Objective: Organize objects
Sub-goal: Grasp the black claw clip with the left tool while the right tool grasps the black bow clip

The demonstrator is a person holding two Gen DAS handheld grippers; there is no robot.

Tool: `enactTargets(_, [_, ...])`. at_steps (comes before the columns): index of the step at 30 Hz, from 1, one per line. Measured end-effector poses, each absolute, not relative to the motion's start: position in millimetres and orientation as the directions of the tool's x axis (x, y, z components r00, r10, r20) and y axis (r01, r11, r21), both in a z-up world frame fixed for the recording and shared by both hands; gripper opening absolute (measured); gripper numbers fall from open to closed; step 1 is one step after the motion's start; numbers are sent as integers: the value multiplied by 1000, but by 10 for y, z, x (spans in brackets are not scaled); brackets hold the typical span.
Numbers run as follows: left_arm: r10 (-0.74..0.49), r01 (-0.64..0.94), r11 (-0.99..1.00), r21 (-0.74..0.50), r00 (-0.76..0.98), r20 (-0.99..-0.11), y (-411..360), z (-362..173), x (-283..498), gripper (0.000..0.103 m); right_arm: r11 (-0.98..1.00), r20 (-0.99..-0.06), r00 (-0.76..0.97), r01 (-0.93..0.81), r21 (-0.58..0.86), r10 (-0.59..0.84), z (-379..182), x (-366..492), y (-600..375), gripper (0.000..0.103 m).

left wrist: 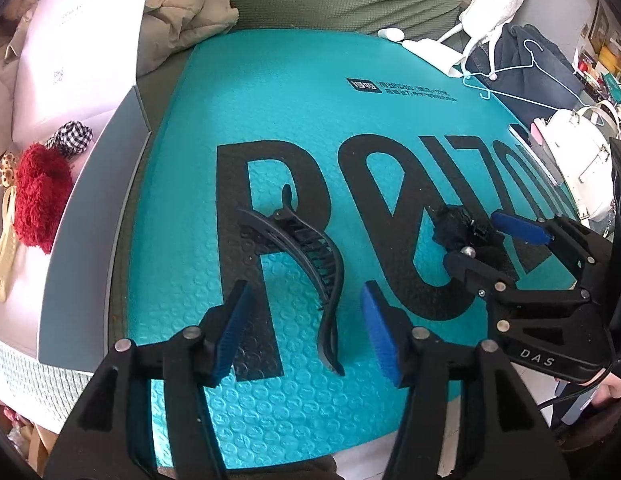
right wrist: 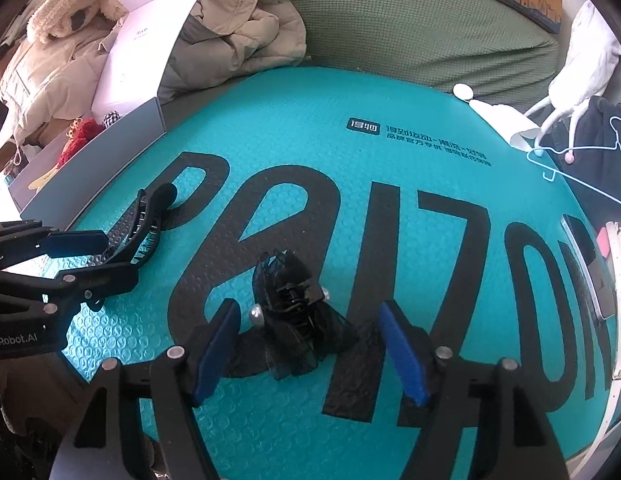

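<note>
A long black claw clip (left wrist: pixel 306 256) lies on the teal mat (left wrist: pixel 278 92), between the fingers of my left gripper (left wrist: pixel 304 306), which stands open with a gap on both sides of the clip. In the right wrist view the same claw clip (right wrist: pixel 148 216) lies beside the left gripper (right wrist: pixel 104 258). A small black mesh hair clip (right wrist: pixel 294 312) with silver beads rests on the mat (right wrist: pixel 310 140) between the blue pads (right wrist: pixel 402 352) of my right gripper (right wrist: pixel 308 314), which is open and not pressing on it. The left wrist view shows that small clip (left wrist: pixel 456 228) at the right gripper (left wrist: pixel 484 240).
A grey open box (left wrist: pixel 90 208) at the left holds a red fluffy scrunchie (left wrist: pixel 40 196), a checked scrunchie (left wrist: pixel 70 136) and a cream clip (left wrist: pixel 2 256). Coats (right wrist: pixel 238 28) and a green cushion (right wrist: pixel 410 32) lie behind the mat. A blue hanger (left wrist: pixel 522 68) and a white bag (left wrist: pixel 578 152) are at the right.
</note>
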State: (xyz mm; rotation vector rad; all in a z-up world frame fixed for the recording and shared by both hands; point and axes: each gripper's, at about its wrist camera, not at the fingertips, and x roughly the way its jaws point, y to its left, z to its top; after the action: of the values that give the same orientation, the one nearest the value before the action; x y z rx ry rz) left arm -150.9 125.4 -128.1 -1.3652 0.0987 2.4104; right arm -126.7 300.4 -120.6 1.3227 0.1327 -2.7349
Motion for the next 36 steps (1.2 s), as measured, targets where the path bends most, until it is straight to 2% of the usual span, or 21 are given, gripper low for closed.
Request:
enactTargets(13, [241, -369, -928, -45, -505, -829, 1445, -1377, -1725, 55, -991, -751, -657, 129, -28, -64, -1262, -1306, 3011, 72])
enactTargets(15, [246, -371, -927, -47, -510, -824, 1452, -1377, -1723, 45, -992, -748, -660, 126, -22, -68, -1265, -1296, 3012, 69])
enactTargets(16, [238, -365, -930, -40, -517, -822, 1461, -1376, -1719, 32, -992, -745, -664, 122, -20, -67, -1267, -1290, 3013, 66])
enactTargets(17, [238, -363, -931, -39, -520, -820, 1460, -1375, -1718, 24, -993, -742, -667, 119, -20, -65, -1268, -1286, 3010, 61])
enactTargets(19, [249, -368, -928, -50, -517, -819, 1457, -1378, -1726, 20, -993, -738, -672, 113, -24, -59, -1264, -1278, 3010, 51])
enactTargets(20, [252, -370, -928, -52, -516, -819, 1457, -1379, -1726, 20, -994, -736, -675, 108, -27, -53, -1259, -1278, 3013, 39])
enactTargets(36, [291, -380, -919, -102, -482, -826, 1467, -1316, -1651, 20, -999, -760, -649, 35, 33, -47, -1193, -1244, 3185, 39])
